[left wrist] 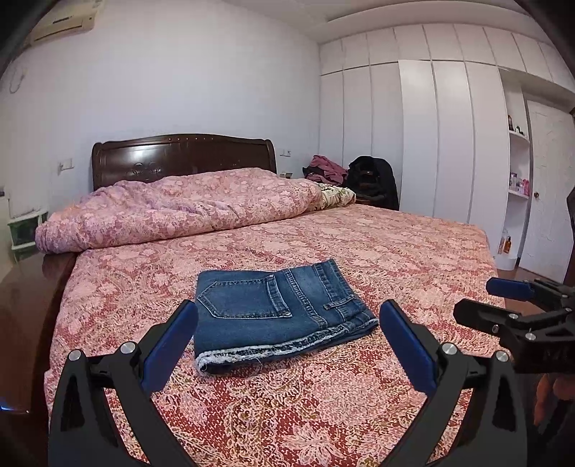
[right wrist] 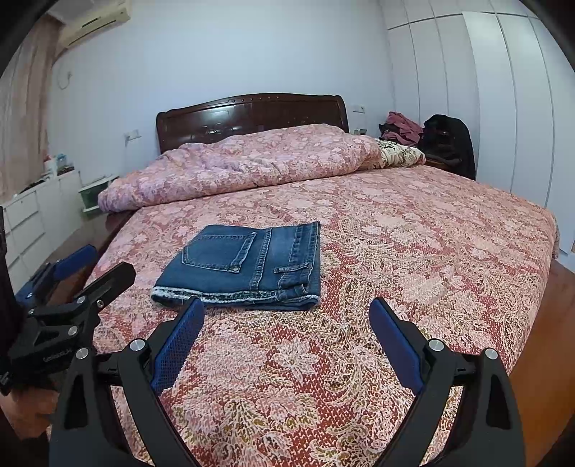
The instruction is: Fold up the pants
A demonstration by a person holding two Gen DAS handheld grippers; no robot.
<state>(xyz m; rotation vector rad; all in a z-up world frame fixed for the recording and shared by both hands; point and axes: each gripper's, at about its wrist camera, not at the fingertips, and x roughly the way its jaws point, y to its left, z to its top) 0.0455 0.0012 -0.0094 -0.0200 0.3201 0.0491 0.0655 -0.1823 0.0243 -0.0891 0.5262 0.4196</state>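
Lying folded into a compact square on the bedspread (left wrist: 359,251), back pocket up and frayed hem toward the cameras: jeans (left wrist: 273,309), apparently finished, hence untouched by either tool. Hovering just short of the bundle, left gripper (left wrist: 287,345) with blue pads spread wide and nothing between them; likewise right gripper (right wrist: 287,348), fingers parted and empty, held near the hem's right corner, probably clear of the cloth so as not to disturb the fold. Beyond, a rumpled quilt (left wrist: 179,208) heaped against a dark wooden headboard (left wrist: 183,154), clothes (left wrist: 327,169) piled by the far corner, white wardrobe (left wrist: 449,136) along the right wall, air conditioner (right wrist: 93,21) high at left.
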